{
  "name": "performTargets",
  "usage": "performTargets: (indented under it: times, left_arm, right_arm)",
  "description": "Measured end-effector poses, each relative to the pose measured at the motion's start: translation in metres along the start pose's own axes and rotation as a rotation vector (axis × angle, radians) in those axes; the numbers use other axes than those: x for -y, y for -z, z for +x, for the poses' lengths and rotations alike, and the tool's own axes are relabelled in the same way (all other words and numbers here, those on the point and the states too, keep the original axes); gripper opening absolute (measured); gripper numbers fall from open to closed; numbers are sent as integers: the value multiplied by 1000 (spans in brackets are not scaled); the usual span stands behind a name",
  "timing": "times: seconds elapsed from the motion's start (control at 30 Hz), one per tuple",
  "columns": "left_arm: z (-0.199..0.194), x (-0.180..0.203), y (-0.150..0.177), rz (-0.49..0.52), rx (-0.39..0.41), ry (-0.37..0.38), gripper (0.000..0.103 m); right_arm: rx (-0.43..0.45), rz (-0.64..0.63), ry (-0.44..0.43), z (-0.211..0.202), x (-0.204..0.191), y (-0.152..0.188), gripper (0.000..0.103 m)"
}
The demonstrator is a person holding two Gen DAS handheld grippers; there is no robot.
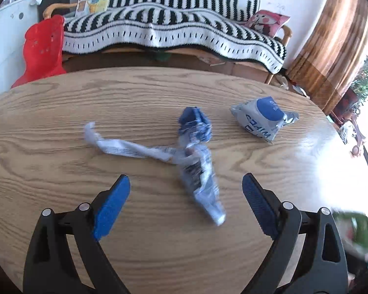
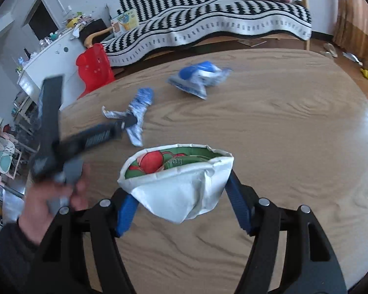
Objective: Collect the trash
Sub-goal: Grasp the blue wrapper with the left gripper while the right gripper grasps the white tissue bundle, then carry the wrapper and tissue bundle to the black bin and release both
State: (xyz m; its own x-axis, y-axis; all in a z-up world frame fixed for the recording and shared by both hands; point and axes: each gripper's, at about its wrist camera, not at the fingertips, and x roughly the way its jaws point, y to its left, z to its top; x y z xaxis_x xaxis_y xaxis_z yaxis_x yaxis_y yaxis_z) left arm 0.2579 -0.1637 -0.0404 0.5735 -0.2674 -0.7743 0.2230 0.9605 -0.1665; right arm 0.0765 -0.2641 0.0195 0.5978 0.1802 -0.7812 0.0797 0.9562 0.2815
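Note:
A twisted blue-and-white plastic wrapper (image 1: 191,161) lies on the wooden table (image 1: 61,127); its near end reaches between the fingers of my open left gripper (image 1: 186,193). A grey-and-blue wipes packet (image 1: 262,116) lies further right. My right gripper (image 2: 179,191) is shut on a white bag with a green and red print inside (image 2: 176,178), held open-mouthed above the table. In the right wrist view the wrapper (image 2: 137,112), the packet (image 2: 196,78) and the blurred left gripper (image 2: 125,123) over the wrapper show.
A sofa with a black-and-white striped blanket (image 1: 174,29) stands behind the table. A red plastic chair (image 1: 43,49) is at the table's far left. A white cabinet (image 2: 49,56) stands at the left. Brown curtains (image 1: 331,54) hang on the right.

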Motion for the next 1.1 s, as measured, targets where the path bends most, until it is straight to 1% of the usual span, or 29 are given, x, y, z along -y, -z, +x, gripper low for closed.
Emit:
performTargets:
  times: [0.07,0.13,0.17,0.2,0.23,0.27,0.3,0.4,0.47,0.6,0.67,0.73,0.83,0.93,1.03,1.1]
  left_arm:
    - [8,10,-1,16,-11,-45,89]
    - [12,18,1,44,-15,-71,83]
    - [14,23,3,62,-25,-90,71]
    - [15,26,5,78,-28,-116,56]
    - [14,29,7,101,-17,-156,48]
    - [13,32,10,128,-6,-171,31]
    - [10,36,12,136,-12,-169,27]
    - [-2,47,18,162,-12,-181,24]
    - [-16,61,25,184,-7,-182,24]
    - [-54,109,44,234,23,-93,24]
    - [-78,148,60,267,37,-3,24]
    - [-92,181,79,303,38,72,24]
    - [-115,252,118,434,45,189,24]
    - [-128,307,156,532,33,295,24]
    - [-135,361,201,633,5,408,24]
    - [-136,392,231,696,-30,478,24]
  right_arm:
    - [0,9,22,-13,14,12,66]
    - [2,12,42,-24,25,20,66]
    - [5,13,52,-30,31,23,66]
    - [12,21,63,-39,39,29,66]
    - [19,32,70,-47,46,33,66]
    - [23,40,76,-53,51,36,66]
    - [34,52,89,-64,60,42,66]
    - [59,81,118,-91,81,56,66]
    - [72,95,141,-106,95,67,66]
    - [98,156,215,-147,139,96,66]
    - [110,185,259,-166,160,110,66]
    - [121,224,310,-186,188,128,66]
    - [127,295,378,-213,231,160,66]
    - [114,373,448,-233,274,195,66]
    - [100,461,490,-250,313,231,66]
    - [91,508,509,-258,334,252,66]
